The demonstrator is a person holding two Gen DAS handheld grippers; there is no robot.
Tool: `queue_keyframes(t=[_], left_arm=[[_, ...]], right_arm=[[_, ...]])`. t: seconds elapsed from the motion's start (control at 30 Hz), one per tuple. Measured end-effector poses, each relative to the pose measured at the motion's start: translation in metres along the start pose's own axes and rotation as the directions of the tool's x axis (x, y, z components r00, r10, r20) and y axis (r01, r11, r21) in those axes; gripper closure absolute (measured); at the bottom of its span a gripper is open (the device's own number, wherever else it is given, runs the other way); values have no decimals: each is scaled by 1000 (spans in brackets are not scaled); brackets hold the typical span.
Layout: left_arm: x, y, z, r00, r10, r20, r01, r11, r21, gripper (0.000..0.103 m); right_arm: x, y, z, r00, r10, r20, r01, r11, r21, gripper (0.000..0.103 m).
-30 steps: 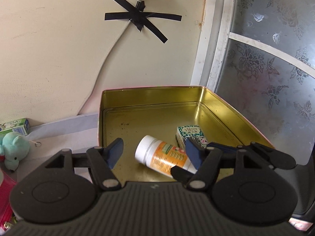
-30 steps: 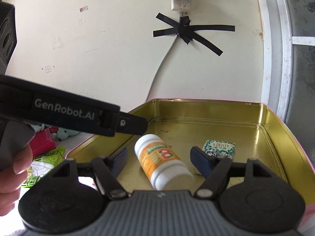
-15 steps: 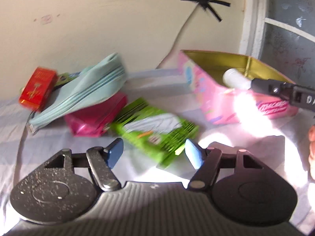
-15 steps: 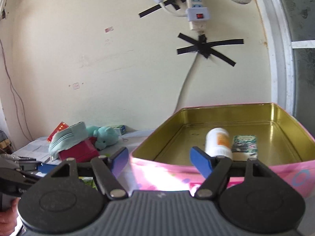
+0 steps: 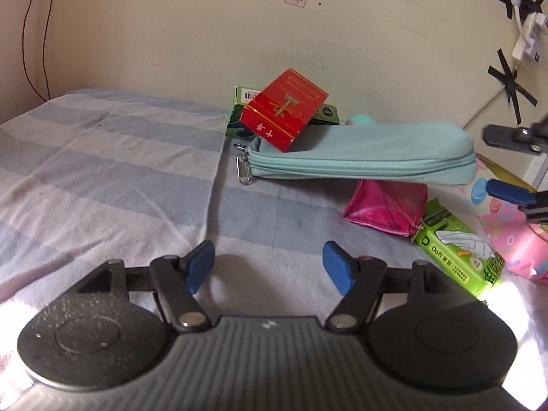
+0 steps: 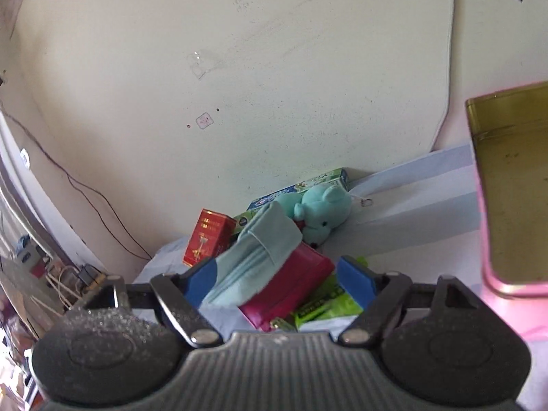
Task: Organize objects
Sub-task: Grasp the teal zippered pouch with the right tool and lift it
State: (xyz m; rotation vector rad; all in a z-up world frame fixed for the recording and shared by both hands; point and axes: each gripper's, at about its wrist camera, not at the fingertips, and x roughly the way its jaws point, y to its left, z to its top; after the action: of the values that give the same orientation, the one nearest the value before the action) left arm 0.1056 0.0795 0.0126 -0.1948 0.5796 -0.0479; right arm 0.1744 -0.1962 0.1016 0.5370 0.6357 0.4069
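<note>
Both grippers have swung from the pink tin (image 6: 507,205) back to the pile. The left gripper (image 5: 270,269) and right gripper (image 6: 277,282) gape empty; teal pouch (image 5: 363,157), left of the tin, seems next.

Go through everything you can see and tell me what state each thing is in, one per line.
left gripper: open, empty
right gripper: open, empty
teal pencil pouch: zipped shut, lying on the pink pouch
pink pouch: under the teal one
red box: closed, tilted
tin: lid off
</note>
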Motion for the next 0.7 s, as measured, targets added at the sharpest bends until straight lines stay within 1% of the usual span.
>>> queue_keyframes(t=[0.07,0.13,0.17,0.2,0.23,0.3,0.37,0.4,0.47,0.5,0.57,0.63,0.7], left_arm=[[2,0,0,1000,-21,-1,21,1000,-3,31],[2,0,-2,1000,-31,-1,31,1000,-1,31],[2,1,-2,999,-38,1,38,999,-3,31],[1,2,-2,999,-44,2,44,999,-8,29],[1,4,-1,999,-50,4,50,999,-20,27],[3,10,0,998,-66,1,66,997,-49,27],[3,17,1,996,-89,-5,88,992,-94,27],[3,20,2,995,-98,-3,97,989,-111,27],[2,24,2,992,-127,1,126,983,-130,27],[1,24,2,991,-131,10,131,983,-130,27],[-3,21,2,984,-177,20,178,978,-109,26],[-5,13,1,971,-238,8,238,968,-82,26],[-9,-2,-1,952,-306,-17,304,951,-54,26]], right_arm=[[23,2,6,999,22,-44,-20,999,50,19],[42,5,6,994,41,-98,-33,996,78,41],[46,6,3,992,46,-118,-35,995,92,50],[46,8,0,992,44,-122,-32,995,95,54],[43,12,-5,992,37,-124,-28,997,73,55],[25,16,-14,991,45,-124,-40,998,38,59],[-8,14,-22,988,99,-120,-96,995,34,62],[-27,11,-26,985,130,-114,-127,991,28,66],[-64,0,-36,976,188,-113,-187,982,18,70],[-85,-6,-41,976,190,-103,-190,982,8,70],[-124,-22,-54,986,145,-81,-147,989,-16,70],[-158,-42,-70,996,60,-69,-62,997,-34,69],[-186,-62,-84,998,-43,-40,42,999,-23,62]])
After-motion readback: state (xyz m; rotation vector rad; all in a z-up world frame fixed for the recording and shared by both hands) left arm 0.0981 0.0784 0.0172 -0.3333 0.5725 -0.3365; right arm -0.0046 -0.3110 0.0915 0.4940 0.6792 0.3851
